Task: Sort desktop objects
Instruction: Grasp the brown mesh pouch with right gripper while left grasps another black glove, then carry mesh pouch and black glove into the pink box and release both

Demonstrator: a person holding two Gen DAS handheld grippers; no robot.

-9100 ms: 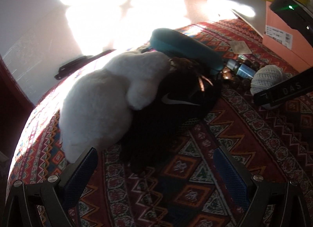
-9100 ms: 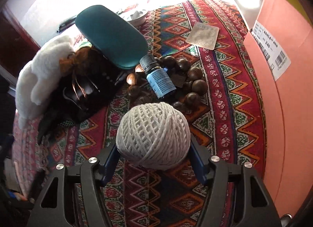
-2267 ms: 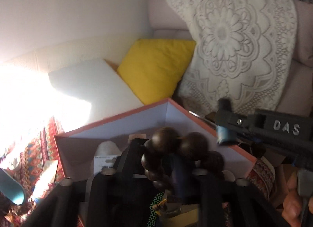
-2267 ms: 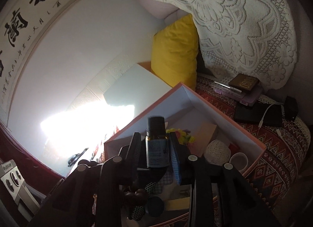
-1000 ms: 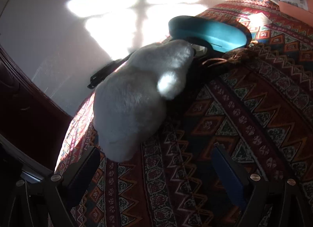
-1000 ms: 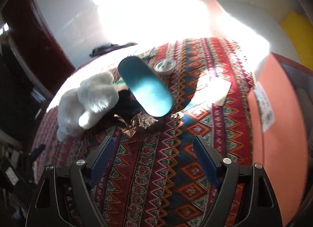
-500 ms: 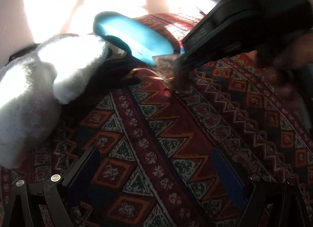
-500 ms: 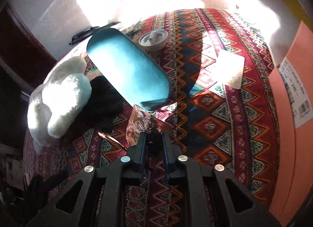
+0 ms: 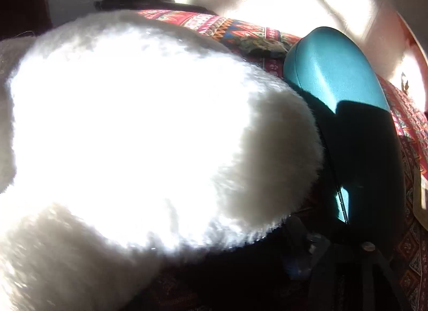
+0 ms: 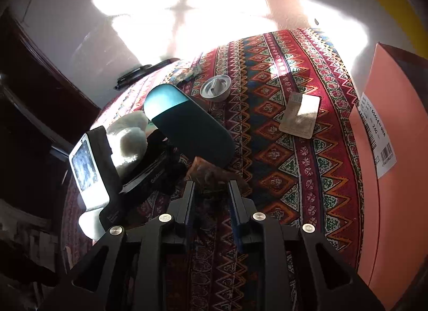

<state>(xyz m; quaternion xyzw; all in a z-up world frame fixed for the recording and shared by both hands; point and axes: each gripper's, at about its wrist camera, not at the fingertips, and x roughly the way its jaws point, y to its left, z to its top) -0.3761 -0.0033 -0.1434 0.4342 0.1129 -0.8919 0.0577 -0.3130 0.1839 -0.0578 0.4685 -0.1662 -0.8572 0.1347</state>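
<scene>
A white plush toy (image 9: 133, 129) fills most of the left wrist view in bright sun. My left gripper (image 9: 211, 217) is pushed up against it and open; only the right finger (image 9: 345, 265) shows, and the plush hides the other. A teal glasses case (image 9: 342, 91) lies just right of the plush. In the right wrist view my right gripper (image 10: 211, 190) is shut on a crinkled brown wrapper (image 10: 208, 171), close to the near end of the teal case (image 10: 187, 129). The plush (image 10: 128, 134) shows behind the left gripper's body (image 10: 91, 171).
The patterned red cloth (image 10: 294, 177) covers the table. On it are a small white round lid (image 10: 215, 87) and a flat beige packet (image 10: 299, 114). An orange box (image 10: 388, 163) stands along the right side. A black item (image 10: 141, 70) lies at the far edge.
My left gripper has moved forward and left, right up to the plush. My right gripper has pulled back and up, still with the wrapper between its fingers.
</scene>
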